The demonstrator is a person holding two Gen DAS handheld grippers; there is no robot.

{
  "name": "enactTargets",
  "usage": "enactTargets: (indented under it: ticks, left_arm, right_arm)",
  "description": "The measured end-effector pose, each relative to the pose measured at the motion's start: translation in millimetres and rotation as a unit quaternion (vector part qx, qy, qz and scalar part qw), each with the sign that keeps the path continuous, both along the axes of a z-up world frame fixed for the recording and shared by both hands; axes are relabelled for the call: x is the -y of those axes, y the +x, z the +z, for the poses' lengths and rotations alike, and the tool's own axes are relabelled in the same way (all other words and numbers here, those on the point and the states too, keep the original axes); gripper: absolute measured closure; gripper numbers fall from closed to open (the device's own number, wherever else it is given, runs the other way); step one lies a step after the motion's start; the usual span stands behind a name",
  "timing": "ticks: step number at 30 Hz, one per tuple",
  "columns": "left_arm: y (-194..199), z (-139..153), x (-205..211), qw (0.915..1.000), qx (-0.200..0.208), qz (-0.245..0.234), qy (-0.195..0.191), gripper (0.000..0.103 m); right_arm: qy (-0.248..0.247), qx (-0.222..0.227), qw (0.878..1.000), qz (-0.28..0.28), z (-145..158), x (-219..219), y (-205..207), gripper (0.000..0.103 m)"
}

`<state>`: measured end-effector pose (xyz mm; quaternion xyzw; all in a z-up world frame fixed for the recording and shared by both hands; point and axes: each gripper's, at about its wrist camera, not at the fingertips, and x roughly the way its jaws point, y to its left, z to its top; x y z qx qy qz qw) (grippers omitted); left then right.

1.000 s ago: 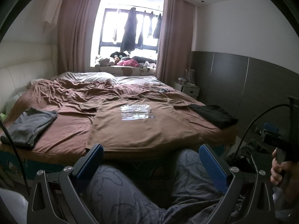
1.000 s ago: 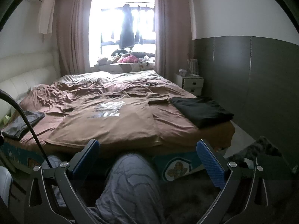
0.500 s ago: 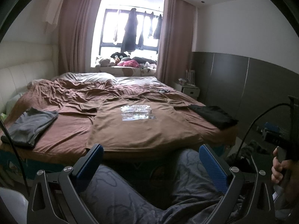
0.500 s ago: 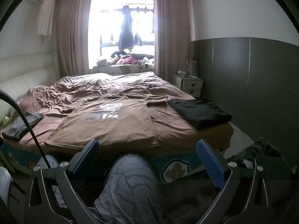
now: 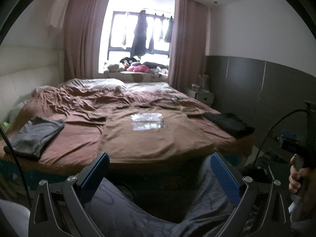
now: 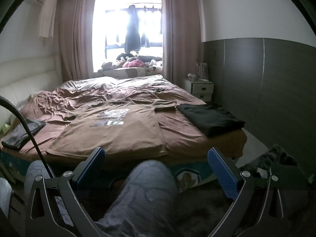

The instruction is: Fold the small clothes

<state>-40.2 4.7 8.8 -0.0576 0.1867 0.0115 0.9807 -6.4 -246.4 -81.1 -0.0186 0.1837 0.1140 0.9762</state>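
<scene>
A brown T-shirt (image 5: 154, 136) with a pale printed panel lies spread flat, front up, on the near side of the bed; it also shows in the right wrist view (image 6: 116, 132). My left gripper (image 5: 158, 175) is open and empty, held off the bed's near edge above a knee in grey trousers. My right gripper (image 6: 156, 169) is open and empty, also short of the bed's edge. A hand holding the right gripper's handle (image 5: 298, 169) shows at the right of the left wrist view.
A folded grey garment (image 5: 33, 136) lies at the bed's left, a folded black garment (image 6: 211, 118) at its right. The bed has a rumpled brown sheet (image 6: 83, 102). A white nightstand (image 6: 199, 90) stands by the grey wall. A cable (image 6: 29, 130) crosses the left.
Both grippers have drifted slightly, with the bed sitting a little lower and closer in both views. The T-shirt and both folded garments have not moved.
</scene>
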Motion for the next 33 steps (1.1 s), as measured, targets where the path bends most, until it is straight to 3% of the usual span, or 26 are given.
enactTargets:
  ticks: [13, 18, 27, 33]
  left_arm:
    - [22, 25, -51, 0.9994, 0.013, 0.033, 0.003, 0.0]
    - [41, 26, -82, 0.9984, 0.015, 0.05, -0.024, 0.0]
    - [69, 21, -130, 0.9926, 0.015, 0.111, -0.047, 0.0]
    - [97, 21, -161, 0.9865, -0.008, 0.156, -0.05, 0.0]
  right_arm:
    - [0.0, -0.013, 1.0, 0.025, 19, -13, 35, 0.0]
    - [-0.004, -0.024, 0.999, 0.034, 27, -25, 62, 0.0]
    - [0.005, -0.023, 0.998, 0.052, 37, -34, 105, 0.0]
    - [0.005, -0.032, 0.997, 0.072, 37, -41, 141, 0.0]
